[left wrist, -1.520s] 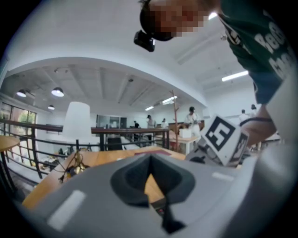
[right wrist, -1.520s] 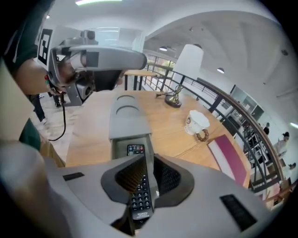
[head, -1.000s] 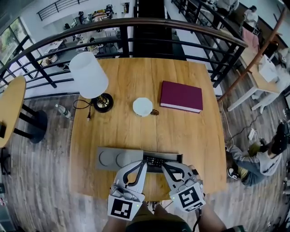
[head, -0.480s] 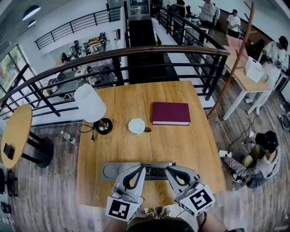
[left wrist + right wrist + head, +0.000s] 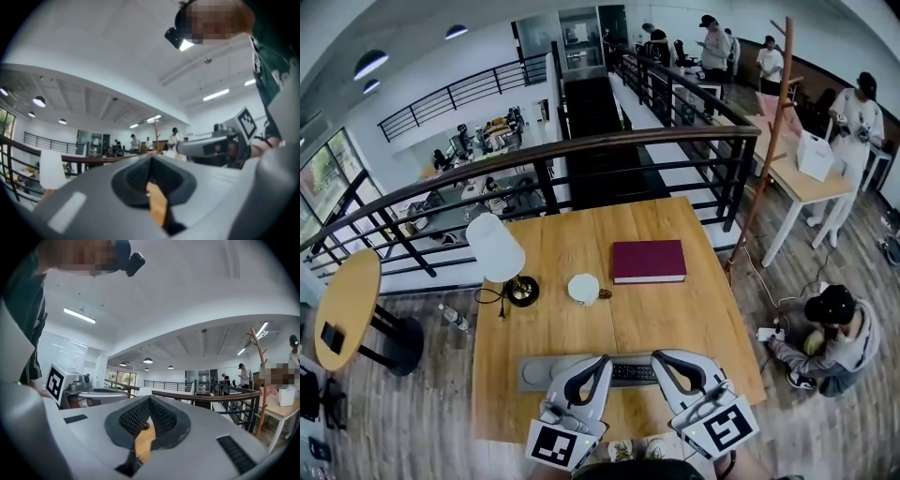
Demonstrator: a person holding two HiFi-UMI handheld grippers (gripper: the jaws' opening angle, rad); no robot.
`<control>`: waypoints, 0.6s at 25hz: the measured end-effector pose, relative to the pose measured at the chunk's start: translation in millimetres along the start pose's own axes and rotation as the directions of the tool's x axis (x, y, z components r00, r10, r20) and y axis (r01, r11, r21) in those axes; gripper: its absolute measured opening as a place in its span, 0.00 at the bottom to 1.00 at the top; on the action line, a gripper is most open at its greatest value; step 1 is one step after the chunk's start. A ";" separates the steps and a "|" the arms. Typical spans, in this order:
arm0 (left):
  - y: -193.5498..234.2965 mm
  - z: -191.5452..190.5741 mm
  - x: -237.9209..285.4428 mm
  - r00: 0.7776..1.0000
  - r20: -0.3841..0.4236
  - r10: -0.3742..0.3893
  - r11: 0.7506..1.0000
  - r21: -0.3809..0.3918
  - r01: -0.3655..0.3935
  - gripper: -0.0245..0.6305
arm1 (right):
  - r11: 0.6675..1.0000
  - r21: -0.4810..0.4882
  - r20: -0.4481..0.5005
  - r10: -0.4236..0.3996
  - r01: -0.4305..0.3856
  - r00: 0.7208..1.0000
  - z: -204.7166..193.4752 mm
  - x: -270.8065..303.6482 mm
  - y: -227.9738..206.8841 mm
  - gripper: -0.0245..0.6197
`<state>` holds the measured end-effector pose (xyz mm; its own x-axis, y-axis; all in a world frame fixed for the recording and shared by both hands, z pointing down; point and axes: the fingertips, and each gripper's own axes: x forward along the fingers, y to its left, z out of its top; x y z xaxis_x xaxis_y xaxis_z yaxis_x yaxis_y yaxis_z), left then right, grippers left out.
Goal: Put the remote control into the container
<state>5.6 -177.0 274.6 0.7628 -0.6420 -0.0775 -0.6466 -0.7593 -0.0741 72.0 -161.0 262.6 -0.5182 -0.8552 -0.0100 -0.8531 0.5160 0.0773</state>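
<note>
The black remote control (image 5: 634,373) is seen lying inside the long grey rectangular container (image 5: 536,372), which is set along the near edge of the wooden tabletop (image 5: 684,309). The left tongs (image 5: 598,362) and the right tongs (image 5: 660,360) are held over that container, and in the head view the remote control is flanked by them. Both are clenched, tips together, with nothing gripped between them. Farther back, a white-shaded lamp (image 5: 497,249), a white round bowl (image 5: 583,288) and a maroon hardcover book (image 5: 648,261) are placed.
</note>
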 end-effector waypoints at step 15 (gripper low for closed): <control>-6.2 32.2 -0.1 0.997 0.071 0.017 1.000 0.023 -0.019 0.03 | 0.999 -0.050 0.030 -0.007 0.008 1.000 18.9 -9.9 -3.2 0.06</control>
<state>9.2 -168.8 243.1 0.7487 -0.6459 -0.1495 -0.6611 -0.7443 -0.0952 78.7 -153.2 243.6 -0.5141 -0.8568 -0.0401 -0.8532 0.5059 0.1272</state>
